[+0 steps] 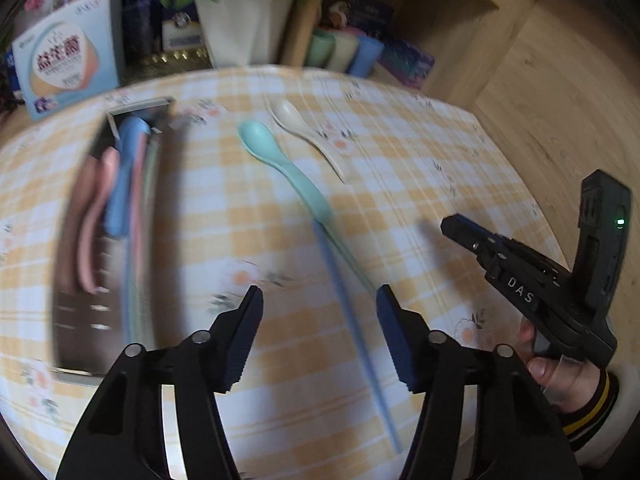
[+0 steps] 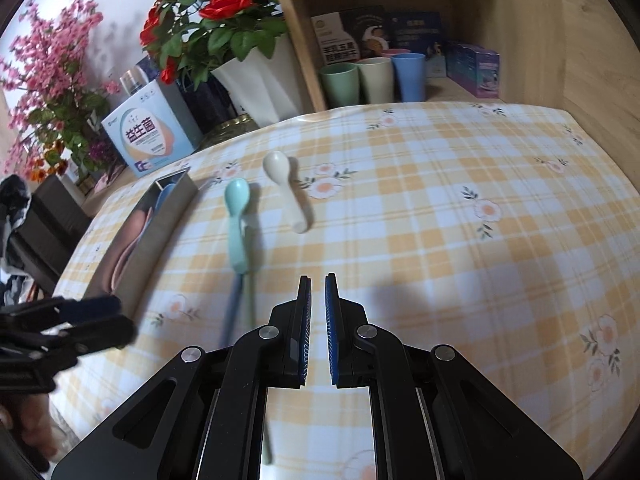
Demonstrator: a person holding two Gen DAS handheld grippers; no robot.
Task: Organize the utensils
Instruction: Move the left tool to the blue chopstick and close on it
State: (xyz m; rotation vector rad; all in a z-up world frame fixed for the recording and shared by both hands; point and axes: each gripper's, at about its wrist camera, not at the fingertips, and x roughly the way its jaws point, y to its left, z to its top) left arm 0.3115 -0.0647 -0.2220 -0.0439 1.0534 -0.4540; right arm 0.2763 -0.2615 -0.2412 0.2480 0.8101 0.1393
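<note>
Between the left gripper (image 1: 319, 330) half-open jaws runs a blue chopstick (image 1: 352, 316), not pinched. Right gripper (image 2: 318, 328) nearly closed, empty. Teal spoon (image 2: 237, 220) and cream spoon (image 2: 286, 188) on checked tablecloth (image 2: 440, 220); metal tray (image 1: 72, 280) holds other utensils.

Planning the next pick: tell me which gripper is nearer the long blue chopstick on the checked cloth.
Left. The left gripper straddles the long blue chopstick, not gripping. The right gripper sits shut and empty, off to the chopstick's right.
</note>
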